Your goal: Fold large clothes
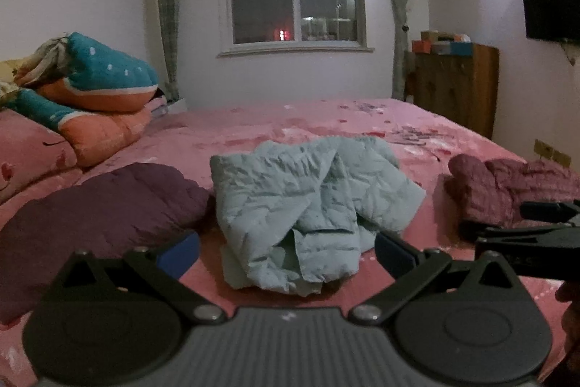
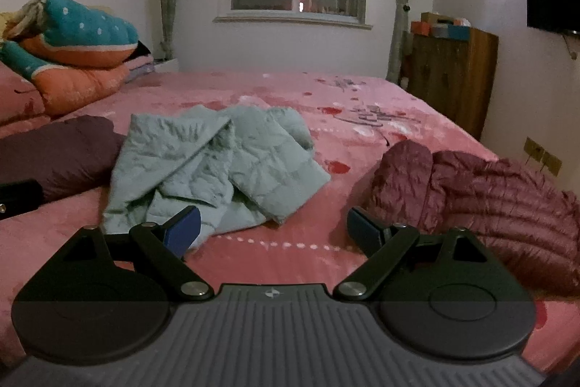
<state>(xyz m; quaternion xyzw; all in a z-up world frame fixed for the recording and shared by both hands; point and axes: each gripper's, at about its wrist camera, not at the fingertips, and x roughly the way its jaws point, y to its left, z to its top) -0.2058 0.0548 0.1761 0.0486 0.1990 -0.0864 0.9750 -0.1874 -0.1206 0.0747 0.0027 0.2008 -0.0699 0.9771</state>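
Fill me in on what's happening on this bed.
A person holds a gripper in each hand over a pink bed. Both the left gripper and the right gripper are open and empty. A crumpled light blue puffer jacket lies in the middle, unfolded. A dark purple jacket lies to its left and a maroon puffer jacket to its right. Nothing is grasped.

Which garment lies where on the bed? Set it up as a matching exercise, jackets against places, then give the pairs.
Things:
1. light blue jacket
2. dark purple jacket
3. maroon jacket

Places:
A. on the right of the bed
B. crumpled in the middle
C. on the left, near the pillows

Pairs: 1-B, 2-C, 3-A
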